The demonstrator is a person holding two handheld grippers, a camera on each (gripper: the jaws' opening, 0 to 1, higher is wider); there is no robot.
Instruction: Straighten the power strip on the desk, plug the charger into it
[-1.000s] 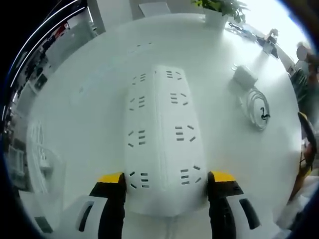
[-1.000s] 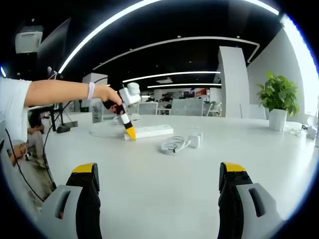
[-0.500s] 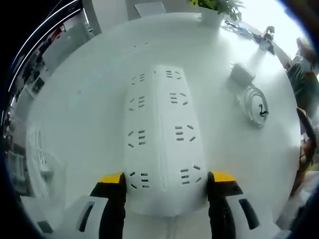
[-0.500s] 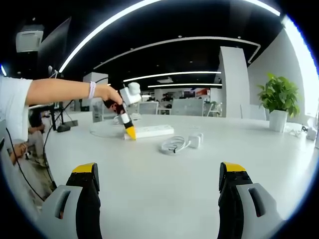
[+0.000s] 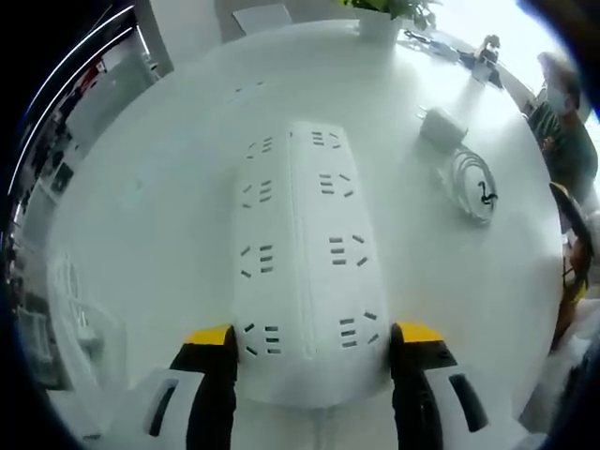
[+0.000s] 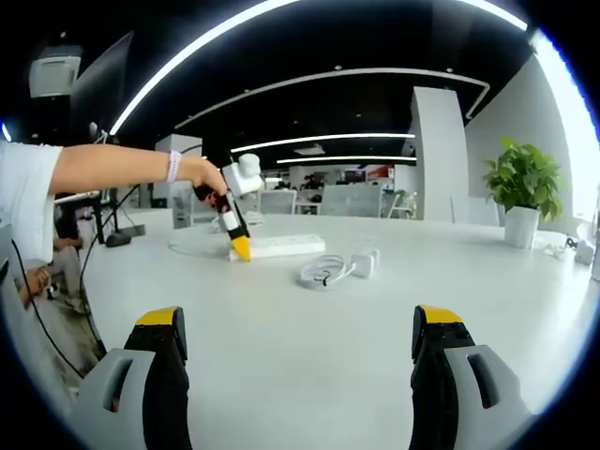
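Two yellow-tipped jaws of the left claw (image 5: 311, 342) stand one on each side of the near end of the power strip (image 5: 302, 253) in the left gripper view, pinching it across its width. The strip runs straight ahead of the claw along the white desk (image 5: 150, 234). Ahead and to the right, well apart from the strip, lie the charger (image 5: 441, 127) and its coiled cable (image 5: 472, 183). Judgement: the strip is a rigid plastic bar, light, with smooth sides, so it should pivot as one piece when swung from this end; the grip across the end is narrow and could slip on the glossy casing.

In the right gripper view, the right claw (image 6: 298, 352) has its jaws spread wide with nothing between them, above bare desk. Far ahead and slightly left sits the strip (image 6: 281, 247), with the left claw (image 6: 240, 247) at its left end, held by a hand (image 6: 199, 174). The charger (image 6: 364, 262) and cable (image 6: 323, 273) lie ahead, nearer than the strip. Judgement: the charger is small, hard and light; take it by its flat sides, leaving the loose, soft cable to trail.
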